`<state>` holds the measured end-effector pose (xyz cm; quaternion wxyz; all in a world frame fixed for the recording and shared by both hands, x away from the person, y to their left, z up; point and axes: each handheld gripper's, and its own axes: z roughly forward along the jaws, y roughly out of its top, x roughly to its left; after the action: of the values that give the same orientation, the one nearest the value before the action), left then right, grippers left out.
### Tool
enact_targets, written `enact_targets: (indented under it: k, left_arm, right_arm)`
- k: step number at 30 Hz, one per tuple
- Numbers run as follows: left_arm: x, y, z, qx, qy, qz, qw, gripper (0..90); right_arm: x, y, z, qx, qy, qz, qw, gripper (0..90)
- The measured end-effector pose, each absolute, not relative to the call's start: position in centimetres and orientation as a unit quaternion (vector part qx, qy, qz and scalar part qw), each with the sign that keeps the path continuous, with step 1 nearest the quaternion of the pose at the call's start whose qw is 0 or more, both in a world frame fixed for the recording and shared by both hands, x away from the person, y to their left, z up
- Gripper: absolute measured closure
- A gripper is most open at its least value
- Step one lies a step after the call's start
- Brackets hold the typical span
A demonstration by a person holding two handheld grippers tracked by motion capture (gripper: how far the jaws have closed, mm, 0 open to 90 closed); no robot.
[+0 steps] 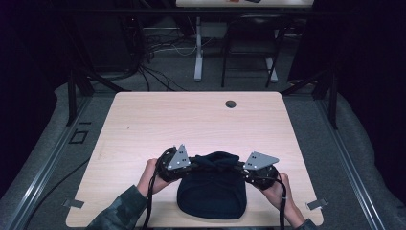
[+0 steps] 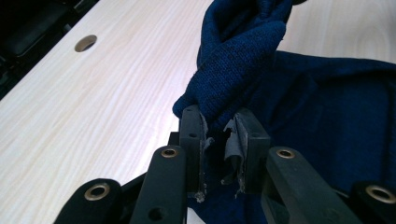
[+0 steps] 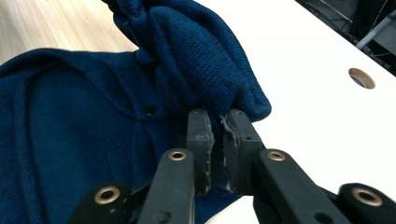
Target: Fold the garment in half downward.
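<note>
dark blue knit garment (image 1: 211, 189) lies bunched; left claw (image 2: 219, 135) and right claw (image 3: 218, 135) each pinch a fold

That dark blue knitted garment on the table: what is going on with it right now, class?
A person holds a two-jaw gripper in each hand at a light wooden table. The left gripper is shut on a bunched fold of the dark blue knitted garment, and the right gripper is shut on a fold at its other side. The garment's far edge is gathered up between the two, while the rest lies on the table near the person.
</note>
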<state>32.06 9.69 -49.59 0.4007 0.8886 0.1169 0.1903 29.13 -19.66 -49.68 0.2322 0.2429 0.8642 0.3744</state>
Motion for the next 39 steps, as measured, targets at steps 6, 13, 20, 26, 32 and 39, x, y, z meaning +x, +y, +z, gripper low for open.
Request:
enact_targets:
  k: [6,13,20,26,32,39]
  left_arm:
    - [31.2,9.9,-50.3,0.890,0.118,0.178,0.403,76.1]
    - [30.4,10.0,-50.9,0.891,0.120,0.172,0.403,76.1]
    - [29.9,10.0,-51.5,0.891,0.123,0.163,0.405,76.0]
    - [29.7,10.2,-51.9,0.892,0.126,0.155,0.406,75.9]
    - [29.3,10.4,-52.5,0.894,0.129,0.144,0.404,75.8]
    - [29.0,10.5,-53.1,0.895,0.133,0.137,0.404,75.7]
  right_arm:
    - [28.1,-19.6,-50.2,0.238,0.867,0.372,0.231,81.4]
    - [27.0,-19.6,-51.1,0.235,0.872,0.366,0.224,81.6]
    - [26.4,-19.6,-51.5,0.236,0.874,0.364,0.218,81.6]
    - [26.0,-19.5,-51.8,0.235,0.878,0.361,0.210,81.6]
    - [25.6,-19.4,-52.3,0.234,0.882,0.356,0.201,81.6]
    - [25.2,-19.3,-52.7,0.233,0.888,0.347,0.190,81.7]
